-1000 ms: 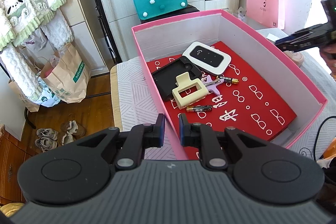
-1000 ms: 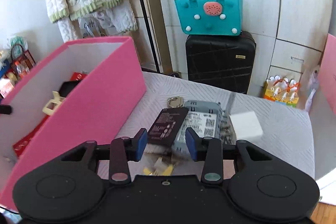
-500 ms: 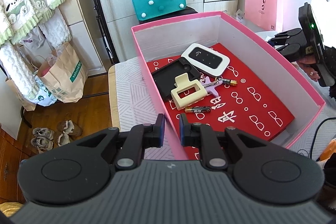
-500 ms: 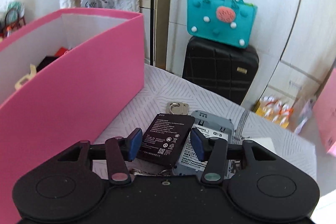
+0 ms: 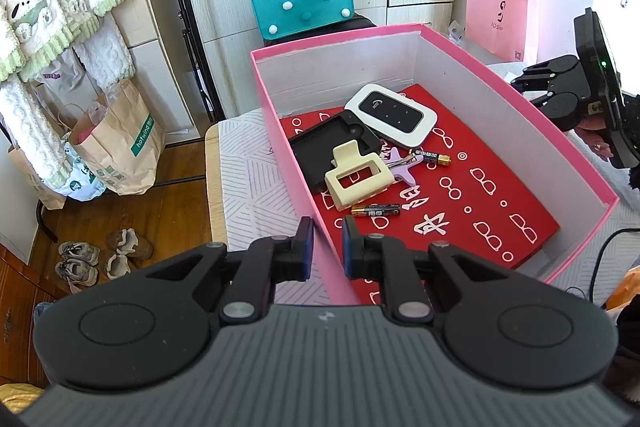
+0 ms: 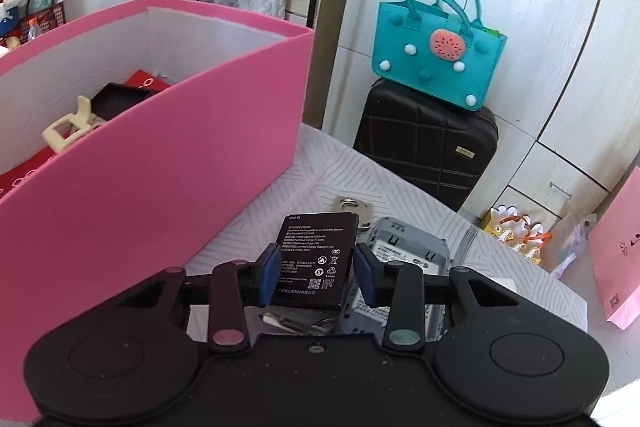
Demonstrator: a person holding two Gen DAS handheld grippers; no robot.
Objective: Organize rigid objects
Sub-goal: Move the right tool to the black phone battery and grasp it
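**Flat battery between closing jaws beside the pink box**

The flat, glossy black battery (image 6: 316, 259) lies on the ribbed cloth (image 6: 280, 203), at 3 o'clock of the matte pink box (image 6: 168, 163). The right gripper (image 6: 316, 273) straddles it; its jaws have just been closing, pad contact unclear. The left gripper (image 5: 325, 251), nearly shut, pinches the box's near wall.

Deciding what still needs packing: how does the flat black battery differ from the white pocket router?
The flat black battery lies outside the pink box on the patterned cloth; the white pocket router is already inside. The battery is all black with white printed text; the router is white with a black face. The battery sits between the right tool's pads; the router is untouched. Both are flat and rectangular.
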